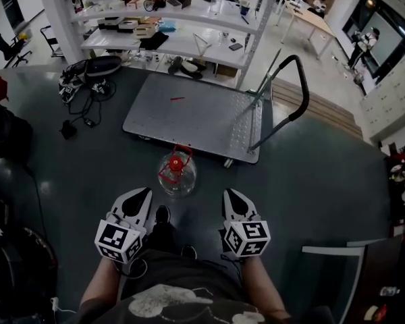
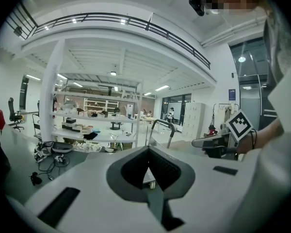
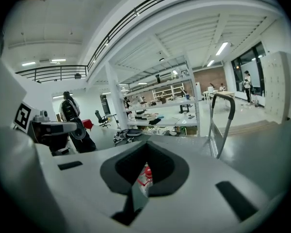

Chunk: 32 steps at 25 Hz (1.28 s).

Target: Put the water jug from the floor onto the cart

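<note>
The water jug (image 1: 177, 174) is clear with a red cap and red carry handle. It stands upright on the dark floor just in front of the grey flat cart (image 1: 196, 110), whose black push handle (image 1: 293, 86) rises at the right. My left gripper (image 1: 143, 194) hangs below and left of the jug, my right gripper (image 1: 229, 194) below and right. Both are apart from it, jaws together, nothing held. In the right gripper view the jug (image 3: 144, 178) shows through the notch behind the jaws. The left gripper view shows the cart handle (image 2: 161, 125) ahead.
White shelving (image 1: 169, 25) full of boxes and tools stands behind the cart. A bag and tangled cables (image 1: 88, 79) lie on the floor at the left. A small red item (image 1: 177, 98) lies on the cart deck. The person's shoe (image 1: 162, 214) sits between the grippers.
</note>
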Available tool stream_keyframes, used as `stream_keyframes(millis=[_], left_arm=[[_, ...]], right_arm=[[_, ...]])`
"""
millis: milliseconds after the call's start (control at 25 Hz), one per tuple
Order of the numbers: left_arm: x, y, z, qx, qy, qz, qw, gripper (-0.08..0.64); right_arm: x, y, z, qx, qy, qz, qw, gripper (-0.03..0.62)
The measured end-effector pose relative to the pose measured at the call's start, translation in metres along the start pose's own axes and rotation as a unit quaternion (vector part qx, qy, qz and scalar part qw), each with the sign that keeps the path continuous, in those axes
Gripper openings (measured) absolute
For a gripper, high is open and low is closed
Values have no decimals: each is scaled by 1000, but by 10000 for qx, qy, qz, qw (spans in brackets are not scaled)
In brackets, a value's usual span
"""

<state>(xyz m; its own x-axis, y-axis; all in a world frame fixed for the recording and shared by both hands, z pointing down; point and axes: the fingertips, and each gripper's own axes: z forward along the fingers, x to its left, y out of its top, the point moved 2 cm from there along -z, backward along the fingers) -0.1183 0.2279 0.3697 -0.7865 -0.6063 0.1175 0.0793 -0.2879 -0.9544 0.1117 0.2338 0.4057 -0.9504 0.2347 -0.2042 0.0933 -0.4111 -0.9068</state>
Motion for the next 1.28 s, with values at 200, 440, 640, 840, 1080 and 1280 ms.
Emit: stream_keyframes(millis=[200, 440, 640, 840, 1080, 1280], left_arm=[[46, 14, 40, 47, -260, 20, 9996, 5], [102, 25, 87, 136, -561, 46, 9983, 5], [136, 18, 115, 290, -731, -92, 9969, 5], [164, 5, 141, 445, -825, -146, 9955, 5], [182, -4, 168, 644, -1009, -126, 9927, 5], [185, -17, 189, 781, -957, -135, 9923, 5]], right_arm=[[-2, 24, 54, -58, -243, 39, 9997, -9], [11, 55, 127, -87, -295, -105, 9995, -8], [10, 56, 156, 122, -503, -255, 9983, -8], [3, 53, 182, 215, -677, -348, 9969, -8], [-11, 50, 205, 194, -1013, -544, 9932, -8], [-26, 31, 238, 449, -757, -482, 9950, -8]])
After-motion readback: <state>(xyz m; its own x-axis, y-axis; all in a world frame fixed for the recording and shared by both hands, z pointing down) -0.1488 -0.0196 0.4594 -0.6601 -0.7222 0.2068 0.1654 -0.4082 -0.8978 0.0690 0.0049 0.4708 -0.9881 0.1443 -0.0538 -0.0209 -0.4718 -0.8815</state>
